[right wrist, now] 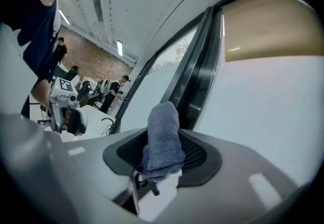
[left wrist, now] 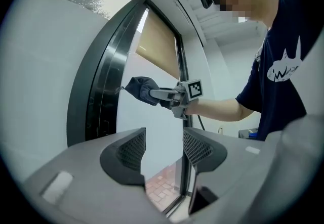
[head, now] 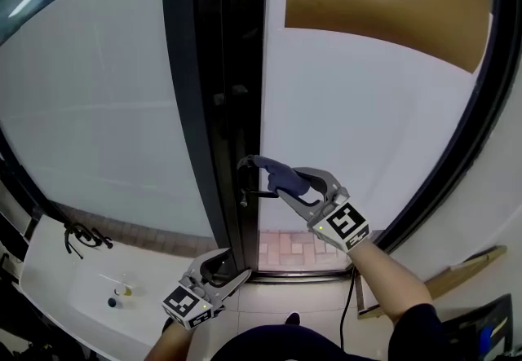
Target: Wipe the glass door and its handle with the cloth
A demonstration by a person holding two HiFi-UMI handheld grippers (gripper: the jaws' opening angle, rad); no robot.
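Now: right gripper (head: 276, 178) up at door edge, fingers (right wrist: 196, 153) clamped on blue-grey cloth (head: 283, 178). Cloth's free end at dark handle (head: 245, 184) of glass door (head: 367, 107), seemingly touching it; contact hard to confirm against black frame (head: 208, 90). Left gripper (head: 234, 266) low, near foot of door, fingers (left wrist: 132, 150) apart, nothing between them.

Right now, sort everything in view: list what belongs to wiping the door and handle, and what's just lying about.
For the job:
cloth, clamped in the right hand-held gripper
door handle
glass door

Lying about or idle:
black cable on the white table
wooden board low on the right
left hand-held gripper, open and empty
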